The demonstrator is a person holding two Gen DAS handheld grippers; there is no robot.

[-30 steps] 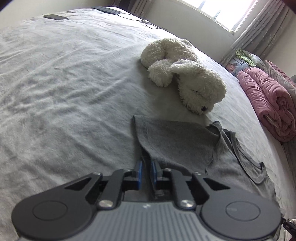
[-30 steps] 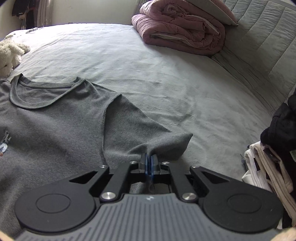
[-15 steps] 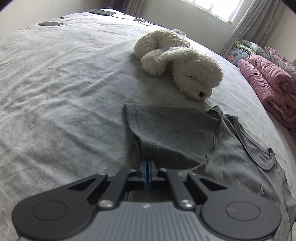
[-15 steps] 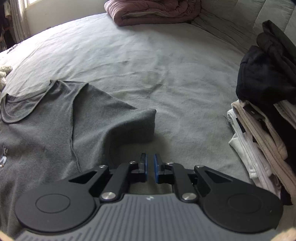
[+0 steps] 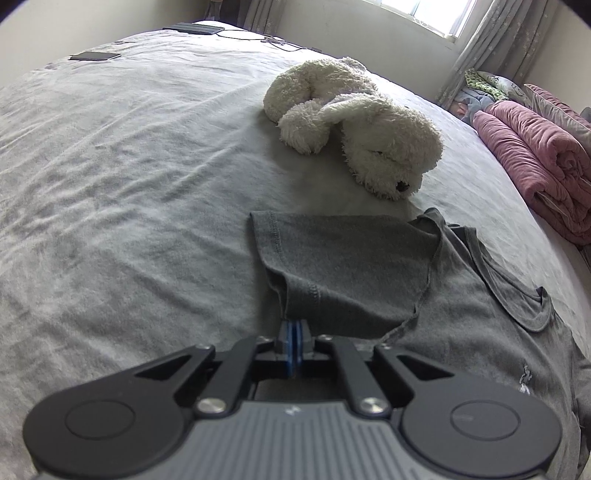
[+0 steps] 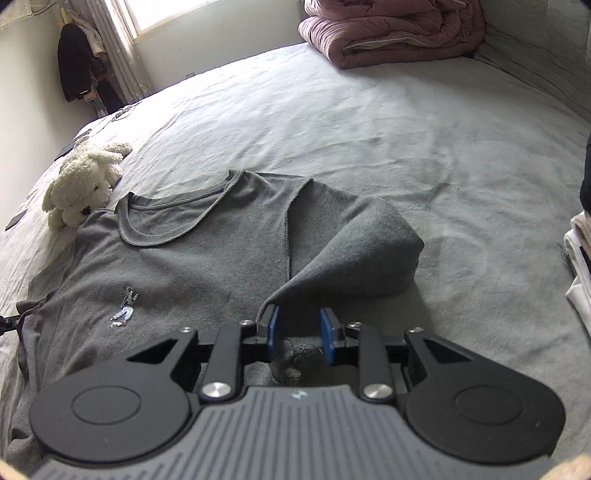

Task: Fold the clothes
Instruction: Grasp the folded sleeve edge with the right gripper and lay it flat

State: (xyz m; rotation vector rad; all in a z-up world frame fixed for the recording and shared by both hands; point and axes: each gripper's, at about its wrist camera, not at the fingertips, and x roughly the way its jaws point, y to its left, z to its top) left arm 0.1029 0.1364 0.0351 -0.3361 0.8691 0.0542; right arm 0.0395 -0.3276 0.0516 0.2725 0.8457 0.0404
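A grey t-shirt lies face up on the grey bed sheet. My left gripper is shut on the hem of its sleeve, which lies doubled over beside the collar. In the right wrist view the same t-shirt shows a small chest print, and its other sleeve is folded inward over the body. My right gripper is opening. A crumpled tip of that sleeve lies between the jaws, and the blue pads stand clear of it.
A white plush dog lies just beyond the shirt's shoulder. A rolled pink quilt sits at the head of the bed. Stacked folded clothes are at the right edge. A phone lies on the far sheet.
The left gripper has closed on the sleeve hem and drawn it slightly. The right gripper has laid its sleeve inward over the shirt, opened its jaws, and swung its view left.
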